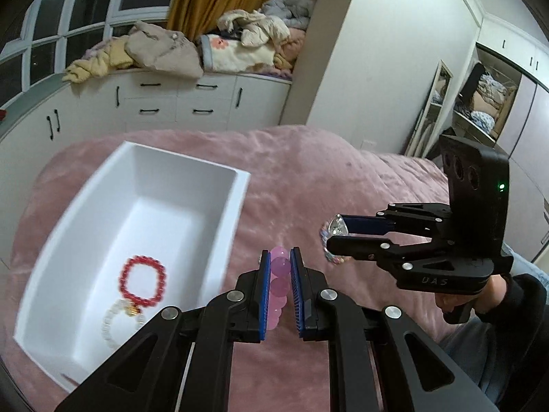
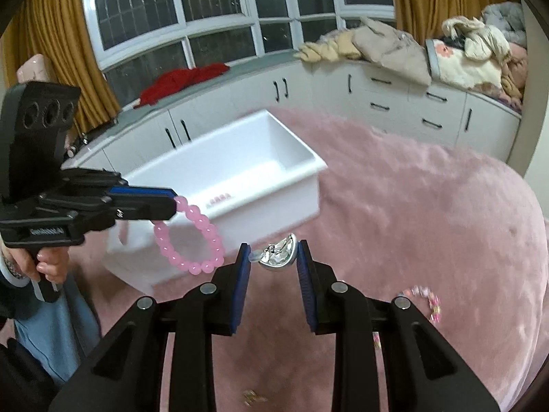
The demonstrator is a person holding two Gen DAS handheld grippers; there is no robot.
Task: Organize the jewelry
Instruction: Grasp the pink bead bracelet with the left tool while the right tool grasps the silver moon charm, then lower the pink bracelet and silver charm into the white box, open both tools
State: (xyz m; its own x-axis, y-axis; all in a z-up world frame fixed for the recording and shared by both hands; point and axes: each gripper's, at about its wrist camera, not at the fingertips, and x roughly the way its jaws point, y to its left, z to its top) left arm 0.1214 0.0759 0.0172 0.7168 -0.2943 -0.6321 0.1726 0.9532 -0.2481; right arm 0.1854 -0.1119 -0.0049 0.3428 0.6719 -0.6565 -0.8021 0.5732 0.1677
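Observation:
My left gripper [image 1: 278, 257] is shut on a pink bead bracelet [image 1: 278, 285], which hangs as a loop [image 2: 192, 237] from its tips in the right wrist view, in front of the white box. My right gripper [image 2: 273, 252] is shut on a silver crystal bracelet [image 2: 279, 255]; in the left wrist view it [image 1: 334, 231] holds the sparkling piece [image 1: 338, 225] right of my left fingers. The white box [image 1: 103, 171] lies on the pink blanket at the left, with a red bead bracelet [image 1: 142, 281] and a white bead bracelet [image 1: 113, 322] inside.
A pink plush blanket [image 2: 429, 206] covers the bed. A small multicoloured bead bracelet [image 2: 427, 300] lies on it at the right, and a small gold piece [image 2: 250, 396] near the bottom. White cabinets [image 1: 178, 103] with piled clothes stand behind. A hand [image 2: 48, 264] grips the left handle.

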